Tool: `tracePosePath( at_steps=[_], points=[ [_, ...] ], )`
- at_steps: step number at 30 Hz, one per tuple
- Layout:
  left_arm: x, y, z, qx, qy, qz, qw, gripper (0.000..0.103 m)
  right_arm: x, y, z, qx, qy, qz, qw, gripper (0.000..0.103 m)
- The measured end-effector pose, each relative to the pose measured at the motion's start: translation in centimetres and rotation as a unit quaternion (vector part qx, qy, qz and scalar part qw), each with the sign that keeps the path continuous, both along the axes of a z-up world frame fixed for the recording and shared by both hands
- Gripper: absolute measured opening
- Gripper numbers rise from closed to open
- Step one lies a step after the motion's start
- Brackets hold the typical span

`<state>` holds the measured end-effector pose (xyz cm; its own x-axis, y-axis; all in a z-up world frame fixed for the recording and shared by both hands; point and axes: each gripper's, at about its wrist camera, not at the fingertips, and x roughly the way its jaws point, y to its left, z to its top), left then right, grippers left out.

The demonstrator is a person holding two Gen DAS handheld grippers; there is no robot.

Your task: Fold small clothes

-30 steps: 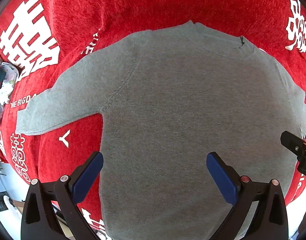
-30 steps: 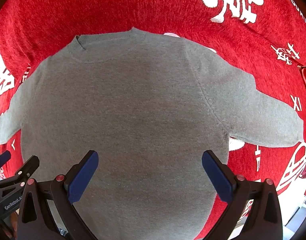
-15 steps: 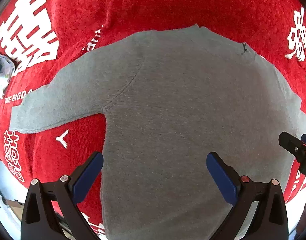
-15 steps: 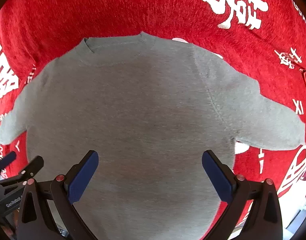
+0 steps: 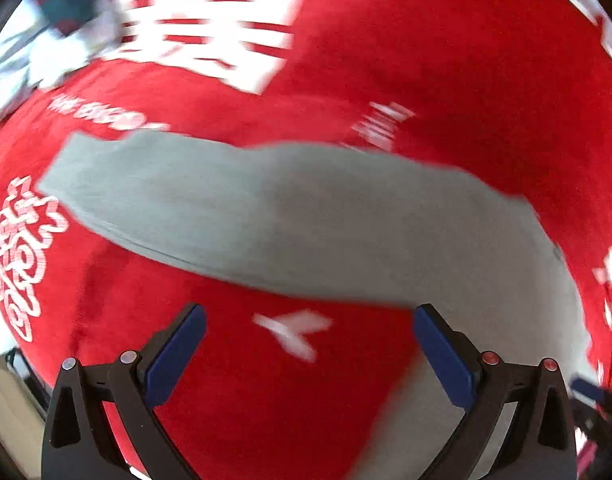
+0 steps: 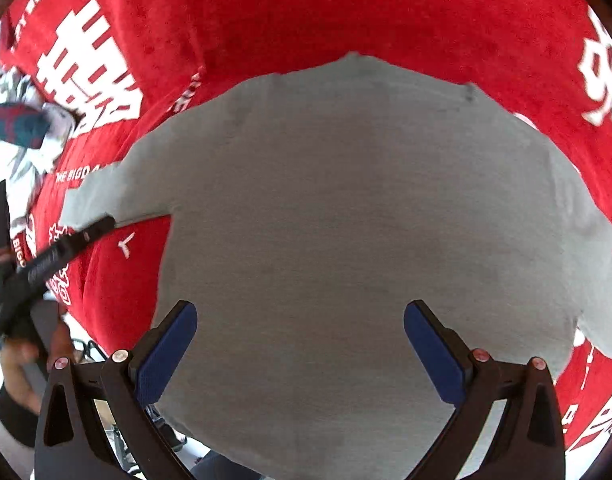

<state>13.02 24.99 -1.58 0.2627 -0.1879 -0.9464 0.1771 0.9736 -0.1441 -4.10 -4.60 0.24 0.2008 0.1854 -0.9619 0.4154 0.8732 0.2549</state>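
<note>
A small grey long-sleeved sweater (image 6: 346,208) lies flat on a red blanket (image 6: 346,12), collar away from me. In the blurred left wrist view its left sleeve (image 5: 233,216) stretches across the frame. My left gripper (image 5: 310,354) is open above the red blanket just below that sleeve, holding nothing. My right gripper (image 6: 299,344) is open over the lower body of the sweater, nothing between its blue pads. The left gripper (image 6: 53,256) also shows at the left of the right wrist view, near the sleeve end, with a hand (image 6: 17,364) behind it.
The red blanket (image 5: 446,64) carries large white printed characters (image 5: 217,28). A heap of other clothes (image 6: 21,128) lies at the far left edge. The blanket's edge drops off at the lower left and lower right.
The left gripper has swung quickly left, from over the sweater's body to below the left sleeve. The right gripper has shifted left and now looks at the sweater's middle and left side.
</note>
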Motion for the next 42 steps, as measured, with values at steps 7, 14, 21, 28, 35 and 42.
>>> tracePosePath(
  at_steps=[7, 14, 21, 28, 35, 42],
  points=[
    [5.2, 8.4, -5.5, -0.015, 0.009, 0.081, 0.9965, 0.103, 2.1, 2.6, -1.1, 0.005, 0.011, 0.021, 1.0, 0.103],
    [8.2, 10.9, -6.0, -0.063, -0.001, 0.108, 0.9921, 0.007, 2.7, 3.8, -2.2, 0.011, 0.035, 0.03, 0.999, 0.103],
    [6.9, 8.6, 0.3, -0.067, -0.098, 0.046, 0.9919, 0.007, 2.3, 4.5, -1.2, 0.008, 0.008, 0.025, 1.0, 0.103],
    [3.1, -2.8, 7.8, -0.086, -0.176, -0.133, 0.9715, 0.007, -0.9, 1.2, 0.4, 0.011, -0.021, -0.038, 0.999, 0.103],
    [-5.1, -20.8, 6.2, -0.112, -0.137, -0.308, 0.9348, 0.007, -6.6, -6.2, 1.0, 0.005, -0.037, -0.132, 0.991, 0.103],
    [-10.1, -29.5, -1.9, -0.025, -0.067, -0.375, 0.9242, 0.011, -10.9, -11.1, -1.8, -0.001, -0.008, -0.177, 0.984, 0.103]
  ],
)
